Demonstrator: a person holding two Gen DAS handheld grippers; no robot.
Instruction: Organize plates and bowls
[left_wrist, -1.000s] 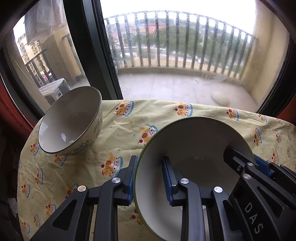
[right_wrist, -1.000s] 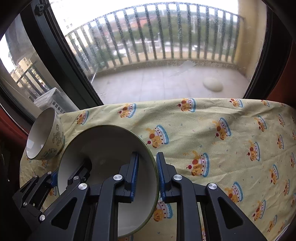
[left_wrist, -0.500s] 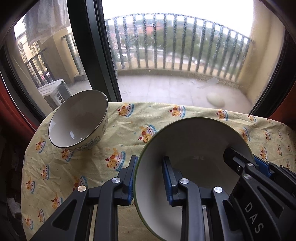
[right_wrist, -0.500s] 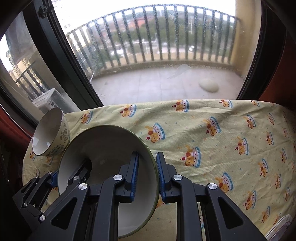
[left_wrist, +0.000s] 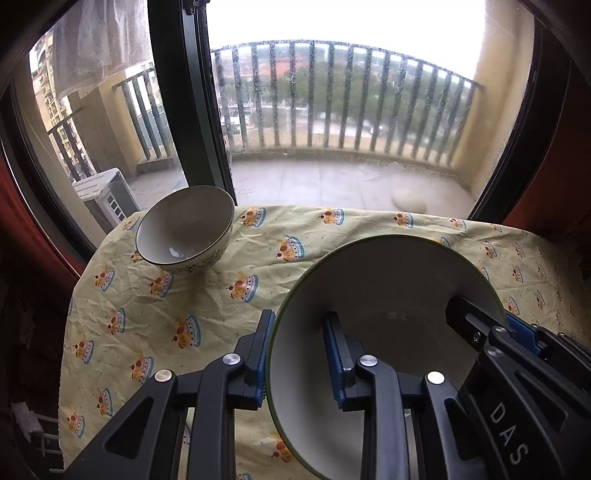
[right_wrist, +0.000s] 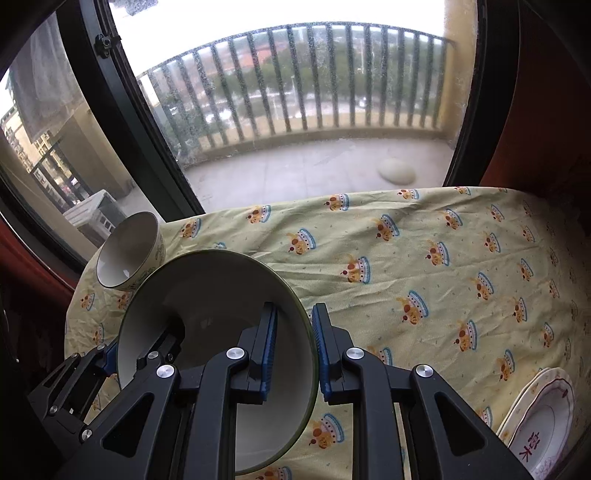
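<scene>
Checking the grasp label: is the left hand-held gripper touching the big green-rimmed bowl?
Touching. In the left wrist view the left hand-held gripper has one blue pad either side of the green-rimmed bowl wall, clamping it.

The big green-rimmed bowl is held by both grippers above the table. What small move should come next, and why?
Probably carry the big bowl toward the small bowl at the far left corner of the tablecloth. Both the left gripper and the right gripper are clamped on opposite sides of its rim. The small bowl stands alone, and the plates are stacked at the near right, so bowls likely belong together.
</scene>
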